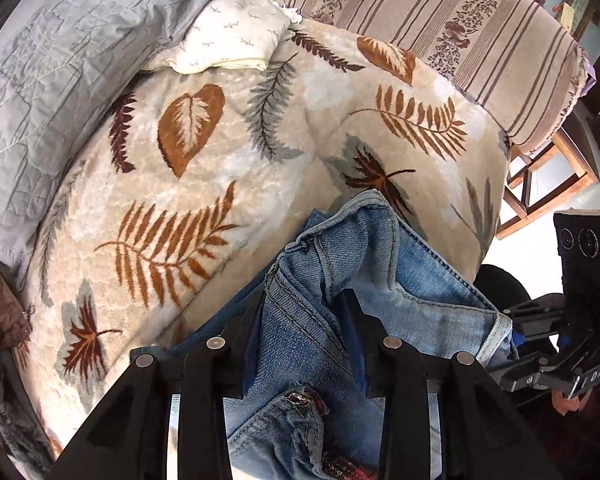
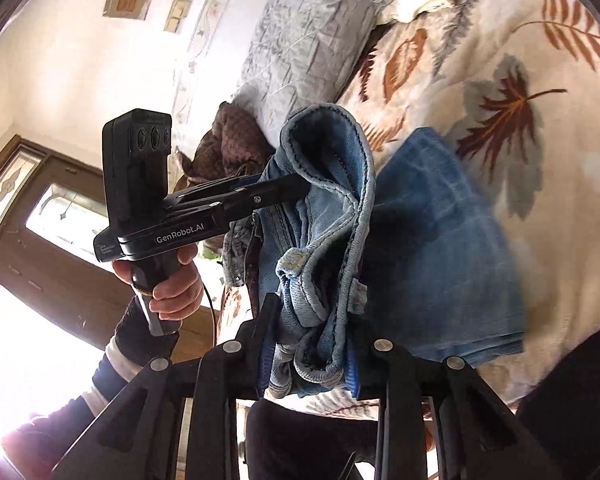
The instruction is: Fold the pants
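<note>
A bed (image 1: 228,184) under a cream blanket (image 1: 300,136) printed with brown and grey leaves is filling the field beyond both sets of jaws. A grey quilted pillow (image 1: 60,80) is lying at its far left, with a small white pillow (image 1: 228,36) beside it and a striped cushion (image 1: 440,20) along the far edge. The blue denim pants (image 1: 320,304) are hanging bunched between the two grippers, lifted clear of the blanket at the top; one folded leg (image 2: 440,240) is draping just right of the right jaws. The left gripper (image 1: 306,344) is pointing steeply down, its jaws clamping the denim near the fly and seams. The right gripper (image 2: 312,340) is clamping a rolled wad of waistband, its blue pads (image 2: 351,368) pressing into the cloth. In the right wrist view a hand (image 2: 172,284) in a dark sleeve is gripping the left gripper's handle, left of the pants.
</note>
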Demonstrator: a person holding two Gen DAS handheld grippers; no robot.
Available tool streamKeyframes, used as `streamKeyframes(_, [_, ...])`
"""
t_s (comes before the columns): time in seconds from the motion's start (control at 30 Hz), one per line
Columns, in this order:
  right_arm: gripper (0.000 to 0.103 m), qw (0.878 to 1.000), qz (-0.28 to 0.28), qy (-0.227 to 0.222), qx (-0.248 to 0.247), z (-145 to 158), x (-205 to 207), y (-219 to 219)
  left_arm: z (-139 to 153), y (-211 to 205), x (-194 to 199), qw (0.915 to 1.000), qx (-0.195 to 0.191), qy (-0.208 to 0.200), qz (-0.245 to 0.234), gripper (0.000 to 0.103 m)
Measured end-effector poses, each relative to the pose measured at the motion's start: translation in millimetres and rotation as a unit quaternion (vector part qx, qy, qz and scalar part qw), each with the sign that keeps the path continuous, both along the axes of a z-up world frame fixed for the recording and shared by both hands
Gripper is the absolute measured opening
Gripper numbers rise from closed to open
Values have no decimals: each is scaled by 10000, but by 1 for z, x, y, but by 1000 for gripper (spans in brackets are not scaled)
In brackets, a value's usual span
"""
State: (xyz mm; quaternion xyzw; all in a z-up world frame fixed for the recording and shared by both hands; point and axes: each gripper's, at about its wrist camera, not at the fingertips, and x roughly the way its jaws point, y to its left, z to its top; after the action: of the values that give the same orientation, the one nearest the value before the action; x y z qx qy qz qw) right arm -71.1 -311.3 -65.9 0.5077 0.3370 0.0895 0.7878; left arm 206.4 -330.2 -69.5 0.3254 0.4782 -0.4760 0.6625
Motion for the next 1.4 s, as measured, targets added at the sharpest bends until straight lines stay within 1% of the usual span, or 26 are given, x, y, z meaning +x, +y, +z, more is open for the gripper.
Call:
streamKeyframes(0.1, [28, 9993, -246, 268, 48, -15, -8, -18, -30, -30, -6, 9993, 337, -124, 64, 39])
streamKeyframes(0.17, [28, 9977, -307, 582, 159, -31, -11, -26, -49, -43, -6, 9981, 519, -293, 179, 47])
streamKeyframes(0.2, [28, 9966, -332, 720, 240, -39, -12, -30, -56, -47, -6, 9975, 560, -359, 220, 48])
streamKeyframes(0.27, [29, 9956, -318, 812, 337, -51, -12, -31, -59, -49, -4, 9975, 532, -336, 336, 50])
streamKeyframes(0.3, [29, 9955, -331, 812, 363, -54, -12, -31, -58, -48, -2, 9975, 516, -257, 420, 50])
streamKeyframes(0.4, [37, 9951, -314, 733, 593, -56, -9, -34, -45, -41, 3, 9968, 378, -10, 701, 49])
streamKeyframes(0.47, [43, 9954, -257, 689, 614, -47, -17, -40, -24, -23, 9, 9957, 123, 98, 913, 45])
streamKeyframes(0.53, [44, 9964, -307, 555, 558, -36, -26, -46, -3, 5, 16, 9923, -190, 248, 1201, 45])
streamKeyframes(0.57, [44, 9968, -420, 487, 473, -27, -29, -52, 5, 23, 21, 9890, -354, 340, 1396, 45])
streamKeyframes(0.63, [47, 9966, -723, 377, 153, -9, -29, -70, 11, 60, 31, 9788, -521, 416, 1937, 45])
streamKeyframes(0.67, [48, 9961, -802, 374, -3, -2, -25, -76, 9, 80, 35, 9725, -588, 534, 2190, 44])
streamKeyframes(0.7, [48, 9963, -780, 365, -85, 3, -14, -79, 3, 98, 38, 9652, -660, 745, 2419, 44])
streamKeyframes(0.8, [49, 9982, -379, 291, -365, 11, 33, -77, -20, 140, 41, 9401, -848, 1359, 3008, 44])
streamKeyframes(0.83, [49, 9979, -219, 309, -525, 11, 39, -73, -27, 150, 41, 9322, -940, 1523, 3147, 44])
streamKeyframes(0.93, [48, 9906, -2, 591, -1234, 5, 84, -65, -47, 173, 42, 9064, -1257, 2052, 3471, 46])
streamKeyframes(0.97, [48, 9893, 109, 651, -1304, 0, 98, -63, -54, 176, 44, 8993, -1299, 2213, 3540, 47])
streamKeyframes(1.0, [47, 9882, 280, 742, -1312, -6, 104, -61, -60, 176, 46, 8950, -1279, 2311, 3596, 47])
streamKeyframes(1.03, [26, 9860, 418, 877, -1356, -11, 114, -59, -62, 177, 49, 8913, -1295, 2379, 3636, 42])
streamKeyframes(1.07, [6, 9846, 574, 898, -1386, -12, 122, -57, -60, 177, 50, 8885, -1365, 2376, 3681, 37])
streamKeyframes(1.1, [6, 9833, 667, 809, -1489, -6, 126, -56, -58, 178, 54, 8874, -1453, 2318, 3710, 36])
streamKeyframes(1.17, [5, 9789, 645, 417, -1893, 19, 124, -56, -50, 176, 56, 8897, -1631, 2107, 3708, 32])
streamKeyframes(1.2, [5, 9780, 538, 295, -1994, 28, 122, -60, -52, 173, 57, 8919, -1604, 1996, 3727, 32])
streamKeyframes(1.23, [4, 9794, 465, 281, -1943, 30, 123, -65, -56, 169, 59, 8933, -1539, 1939, 3753, 32])
streamKeyframes(1.27, [5, 9804, 467, 406, -1869, 24, 126, -71, -64, 164, 59, 8939, -1437, 1947, 3775, 31])
streamKeyframes(1.33, [5, 9772, 529, 902, -1848, -2, 133, -78, -79, 153, 56, 8985, -1188, 1854, 3798, 31])
streamKeyframes(1.4, [5, 9746, 631, 1246, -1750, -31, 134, -78, -82, 143, 50, 9044, -1172, 1628, 3765, 31])
